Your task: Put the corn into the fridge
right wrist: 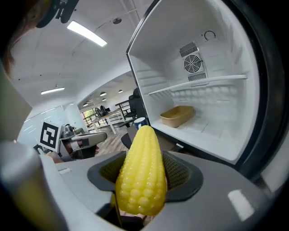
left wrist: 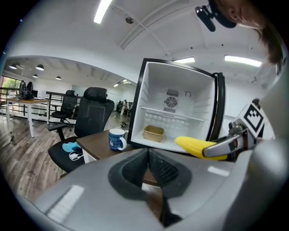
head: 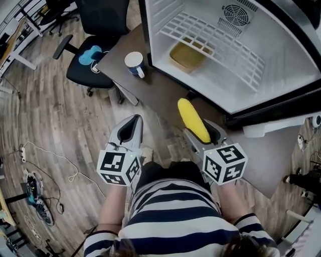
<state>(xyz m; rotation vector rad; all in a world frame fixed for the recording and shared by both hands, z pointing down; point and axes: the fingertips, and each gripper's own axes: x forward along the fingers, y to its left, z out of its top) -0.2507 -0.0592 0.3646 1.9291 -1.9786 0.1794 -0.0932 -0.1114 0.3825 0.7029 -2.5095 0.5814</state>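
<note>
- My R gripper (head: 198, 129) is pinching the corn (right wrist: 141, 173). Both pads are pressed on the cob's sides, w/ the thick end back in the jaws and the tip sticking out fwd.
- The corn is in the air, just in front of the open fridge (head: 293, 52) and not inside it. The tip points toward the opening, over the table (head: 118, 68) by the fridge's front edge.
- My L gripper (left wrist: 148, 155) has its jaws pressed together w/ nothing between them.
- The L gripper is beside the R one but apart from it, at about the same level and out past the table's edge, over the wood floor (head: 50, 110).
- The marker cubes (head: 119, 167) sit on the rear of both grippers, close to my striped shirt.
- Fridge interior is white, w/ a wire shelf (head: 210, 42) across the middle and a fan (head: 235, 12) on the back wall.
- A tan tray (head: 186, 56) sits on the fridge floor under the shelf, toward the left side. It looks empty.
- A blue-and-white mug (head: 135, 64) stands on the table near its left corner, just beside the fridge's front-left corner. Its handle faces the table's front edge.
- A black chair (head: 98, 30) is just beyond the table's left corner, w/ a blue thing (head: 90, 54) on the seat; I can't tell what it is.
</note>
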